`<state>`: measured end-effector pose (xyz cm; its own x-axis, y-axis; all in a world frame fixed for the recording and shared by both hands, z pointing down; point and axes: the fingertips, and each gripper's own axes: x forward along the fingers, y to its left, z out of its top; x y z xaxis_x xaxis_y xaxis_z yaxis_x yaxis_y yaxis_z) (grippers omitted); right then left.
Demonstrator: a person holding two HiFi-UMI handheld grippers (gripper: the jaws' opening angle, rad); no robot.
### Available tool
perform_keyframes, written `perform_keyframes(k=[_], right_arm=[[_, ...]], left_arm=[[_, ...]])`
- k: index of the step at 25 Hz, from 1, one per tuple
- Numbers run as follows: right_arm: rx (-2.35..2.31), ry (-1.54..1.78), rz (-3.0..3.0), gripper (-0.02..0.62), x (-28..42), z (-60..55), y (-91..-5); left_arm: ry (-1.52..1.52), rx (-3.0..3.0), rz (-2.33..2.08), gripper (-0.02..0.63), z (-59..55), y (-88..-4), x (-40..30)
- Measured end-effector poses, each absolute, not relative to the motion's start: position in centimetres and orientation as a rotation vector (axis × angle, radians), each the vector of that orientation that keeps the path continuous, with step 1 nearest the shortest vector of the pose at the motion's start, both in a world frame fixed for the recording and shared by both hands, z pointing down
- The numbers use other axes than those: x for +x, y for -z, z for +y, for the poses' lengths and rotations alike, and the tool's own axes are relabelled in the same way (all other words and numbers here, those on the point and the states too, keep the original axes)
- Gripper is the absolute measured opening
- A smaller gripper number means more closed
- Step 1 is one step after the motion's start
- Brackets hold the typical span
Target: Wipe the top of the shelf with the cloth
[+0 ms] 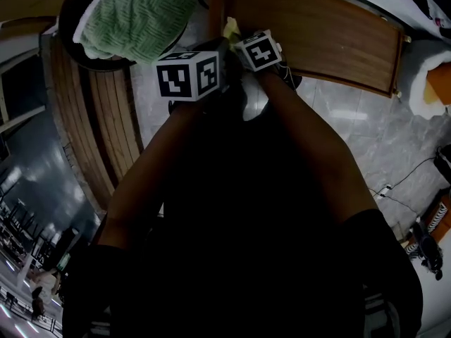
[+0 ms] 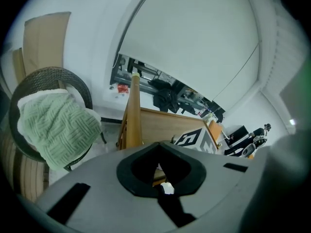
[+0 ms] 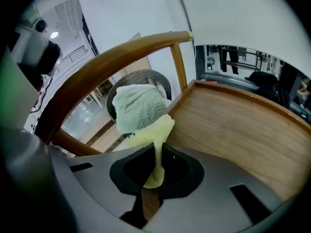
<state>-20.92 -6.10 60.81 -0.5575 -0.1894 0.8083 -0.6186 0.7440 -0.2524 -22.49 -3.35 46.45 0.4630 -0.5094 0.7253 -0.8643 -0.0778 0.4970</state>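
At the right gripper (image 3: 154, 186), only its view shows cloth (image 3: 155, 132) pinched.

Head cam sits up top, staring almost straight down past the person's arms at the shelf (image 1: 317, 41) and the green towel (image 1: 134, 16) on the wicker chair (image 1: 67, 20). The left gripper (image 2: 160, 171) cam rides on its body, tilted up. It has the towel at left, the shelf ahead and white wall above. The right gripper (image 3: 154, 178) cam sits close over the shelf top, with the cloth (image 3: 155, 144) in its jaws right by the lens. All three catch the towel and the shelf.
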Motion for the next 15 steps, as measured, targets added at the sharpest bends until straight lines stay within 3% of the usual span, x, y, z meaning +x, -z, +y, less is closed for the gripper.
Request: perform_keyframes(k=[5, 15], right_arm=[[0.575, -0.625, -2.11, 0.046, -19.8, -6.8, -60.4], [0.639, -0.639, -2.057, 0.046, -9.3, -8.6, -60.5]], left_arm=[[-0.445, 1.725, -1.204, 0.012, -4.0, -46.6, -20.8], [-0.526, 1.688, -1.143, 0.012, -5.0, -49.8, -12.3]])
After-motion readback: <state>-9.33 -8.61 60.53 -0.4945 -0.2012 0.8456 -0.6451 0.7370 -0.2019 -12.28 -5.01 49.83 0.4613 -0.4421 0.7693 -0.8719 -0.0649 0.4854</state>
